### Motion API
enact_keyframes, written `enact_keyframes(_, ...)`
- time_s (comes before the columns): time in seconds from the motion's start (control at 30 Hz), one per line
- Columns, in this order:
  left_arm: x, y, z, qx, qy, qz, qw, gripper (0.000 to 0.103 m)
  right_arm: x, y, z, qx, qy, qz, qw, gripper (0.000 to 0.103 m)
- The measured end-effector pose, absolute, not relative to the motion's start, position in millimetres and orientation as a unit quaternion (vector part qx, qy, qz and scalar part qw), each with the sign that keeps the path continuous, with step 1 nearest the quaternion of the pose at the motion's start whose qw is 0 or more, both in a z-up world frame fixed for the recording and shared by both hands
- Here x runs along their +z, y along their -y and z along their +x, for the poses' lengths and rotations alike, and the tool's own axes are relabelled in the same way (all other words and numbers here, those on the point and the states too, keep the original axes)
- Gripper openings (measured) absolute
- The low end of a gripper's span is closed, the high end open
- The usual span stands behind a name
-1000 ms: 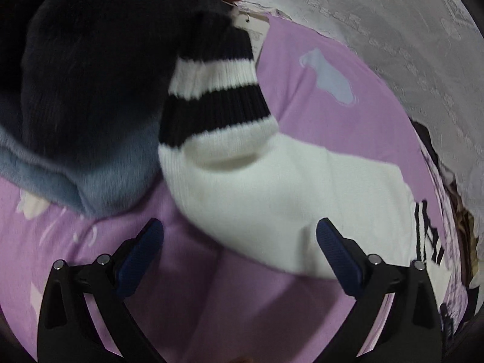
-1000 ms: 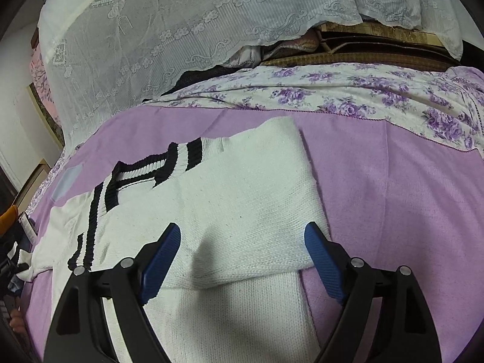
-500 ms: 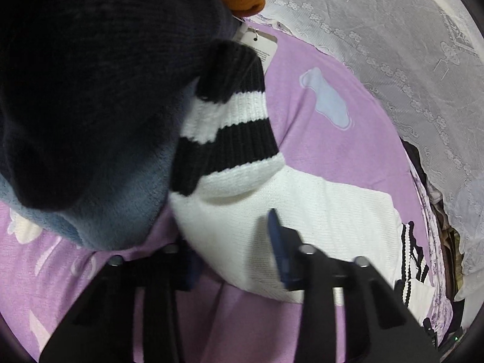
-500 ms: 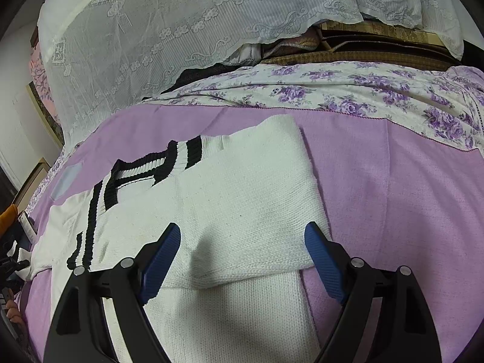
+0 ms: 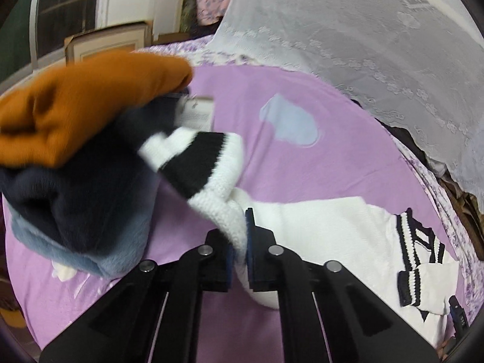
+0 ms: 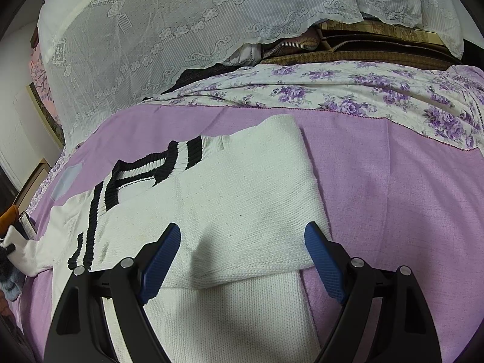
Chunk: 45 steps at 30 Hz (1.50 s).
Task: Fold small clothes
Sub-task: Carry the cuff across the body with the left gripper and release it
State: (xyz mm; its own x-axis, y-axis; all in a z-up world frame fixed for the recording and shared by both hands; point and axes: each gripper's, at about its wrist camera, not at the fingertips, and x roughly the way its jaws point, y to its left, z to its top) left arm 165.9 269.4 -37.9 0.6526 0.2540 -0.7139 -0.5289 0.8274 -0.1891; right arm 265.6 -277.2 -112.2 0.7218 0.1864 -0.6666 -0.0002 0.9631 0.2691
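On the lilac bedspread (image 6: 378, 181) lies one white knitted sweater (image 6: 251, 199) with black stripes at collar and cuffs, spread flat, its near part folded over once. One sleeve (image 5: 217, 181) of it is lifted off the cover at the pile side. Left gripper (image 5: 240, 242): jaws have just been closing and are now together, clamped on the white knit of that sleeve just behind its black-and-white cuff; the cuff hangs forward of the pads, blurred. Right gripper (image 6: 242, 251): jaws set wide apart, nothing pressed between them, poised over the sweater's folded body; whether the tips touch the knit cannot be told. Beside the raised sleeve stands one pile of three folded garments: orange (image 5: 84, 106) on top, dark navy (image 5: 90, 181) in the middle, grey-blue fleece (image 5: 99, 260) at the bottom. One paper tag (image 5: 196, 113) shows at the pile's edge. One pale blue patch (image 5: 290, 125) marks the bedspread. Lace cloth (image 6: 181, 30) covers the back, with one floral sheet (image 6: 363, 96) along the far border.
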Motion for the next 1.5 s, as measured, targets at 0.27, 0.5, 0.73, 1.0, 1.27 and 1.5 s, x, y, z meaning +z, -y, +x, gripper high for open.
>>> enact_keyframes(0.27,-4.2,-209.2,194.7,0.189,-0.34,-0.144,0.91,0.005,-113.6,278.9,265.2,0.056,-0.368,0.136,0.918,0.085)
enact_keyframes(0.5,17.9,-144.2,216.3,0.155,-0.326,-0.095,0.928,0.005,-114.0,280.6,265.0,0.06,-0.369,0.144,0.916,0.085)
enact_keyframes(0.73,25.0,-77.8,238.0,0.114,-0.325,-0.061,0.937,0.005,-114.6,284.3,265.6,0.066,-0.369,0.156,0.914,0.085)
enact_keyframes(1.0,29.0,-13.5,252.8,0.072,-0.322,-0.044,0.943,0.005,-114.9,286.7,267.6,0.07,-0.371,0.163,0.912,0.085)
enact_keyframes(1.27,15.9,56.5,263.7,0.028,-0.33,-0.016,0.943,0.005,-114.7,288.9,267.8,0.074,-0.371,0.173,0.909,0.085)
enact_keyframes(1.5,-14.2,99.1,270.6,0.006,-0.353,0.01,0.936,0.005,-114.6,289.8,268.0,0.077,-0.371,0.179,0.908,0.085)
